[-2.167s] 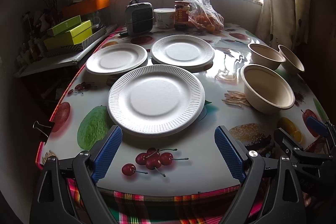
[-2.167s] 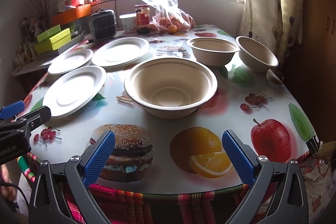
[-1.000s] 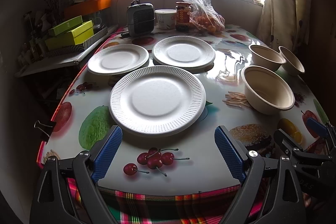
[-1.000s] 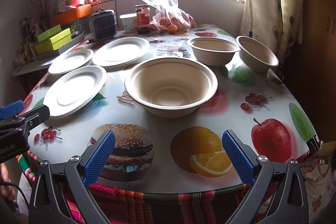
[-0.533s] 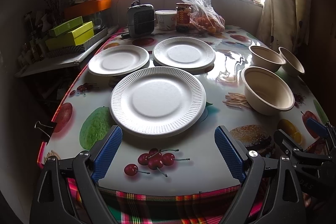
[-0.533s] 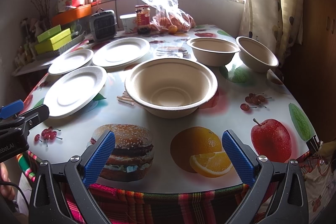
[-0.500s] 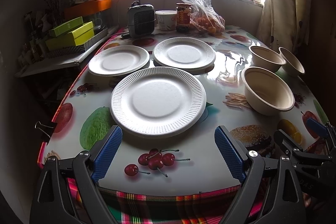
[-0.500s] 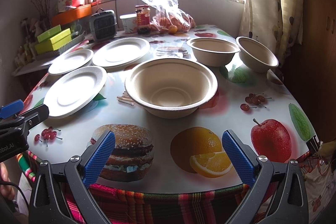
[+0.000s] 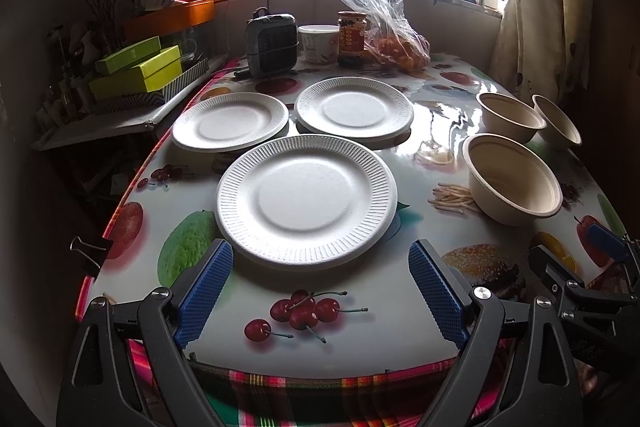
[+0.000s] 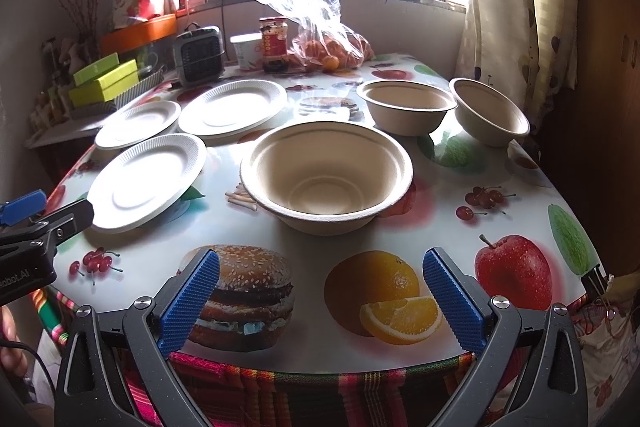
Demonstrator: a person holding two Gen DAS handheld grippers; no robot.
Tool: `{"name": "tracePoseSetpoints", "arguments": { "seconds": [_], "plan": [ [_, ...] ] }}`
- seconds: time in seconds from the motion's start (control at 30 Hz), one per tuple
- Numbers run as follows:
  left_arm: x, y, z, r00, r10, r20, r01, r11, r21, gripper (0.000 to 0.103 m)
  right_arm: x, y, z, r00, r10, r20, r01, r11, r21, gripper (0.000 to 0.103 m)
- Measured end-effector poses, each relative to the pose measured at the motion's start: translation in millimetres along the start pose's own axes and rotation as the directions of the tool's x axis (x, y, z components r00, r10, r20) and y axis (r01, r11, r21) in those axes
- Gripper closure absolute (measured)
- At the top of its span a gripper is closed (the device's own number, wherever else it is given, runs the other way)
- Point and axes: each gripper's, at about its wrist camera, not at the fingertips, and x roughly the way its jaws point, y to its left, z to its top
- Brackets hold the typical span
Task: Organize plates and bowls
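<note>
Left gripper [image 9: 320, 287] with jaws spread wide and empty, held low at the near edge of the table [image 9: 384, 307]; its blue pads [image 9: 204, 291] flank the near rim of the nearest white plate [image 9: 306, 195], which lies flat just ahead of and between the fingers, not touched by them. Two further white plates lie beyond it, side by side: the left plate [image 9: 230, 121] and the right plate [image 9: 354, 109], the latter apparently resting on another plate. Right gripper [image 10: 322, 301] likewise spread and holding nothing, above the printed burger and orange on the tablecloth; the nearest tan bowl [image 10: 326, 177] stands upright straight ahead of it, apart from the fingertips. Two more tan bowls stand farther back to the right, the middle bowl [image 10: 406, 111] and the far bowl [image 10: 490, 113], close together. A heater [image 10: 198, 55], jar [image 10: 274, 43] and bag of oranges [image 10: 328, 47] stand by the window
</note>
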Motion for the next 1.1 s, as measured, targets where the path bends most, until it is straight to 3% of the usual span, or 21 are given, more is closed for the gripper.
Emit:
{"name": "tracePoseSetpoints", "arguments": {
  "seconds": [0.5, 0.77, 1.1],
  "plan": [
    [0.5, 21.4, 17.4, 1.0, -0.021, 0.003, 0.021, 1.0, -0.02, 0.013, -11.1, 13.8, 35.7, 0.99, 0.111, 0.086, -0.106, 0.992, -0.062, 0.0],
    [7.3, 58.5, 39.2, 1.0, -0.008, 0.001, 0.008, 0.996, -0.085, 0.013, -4.9, 38.9, 78.0, 0.97, 0.224, 0.093, -0.212, 0.969, -0.127, 0.0],
    [21.9, 112.1, 73.8, 0.999, 0.035, 0.005, -0.033, 0.984, -0.176, 0.013, 25.1, 69.9, 135.3, 0.947, 0.319, 0.041, -0.309, 0.938, -0.154, 0.003]
  ]
}}
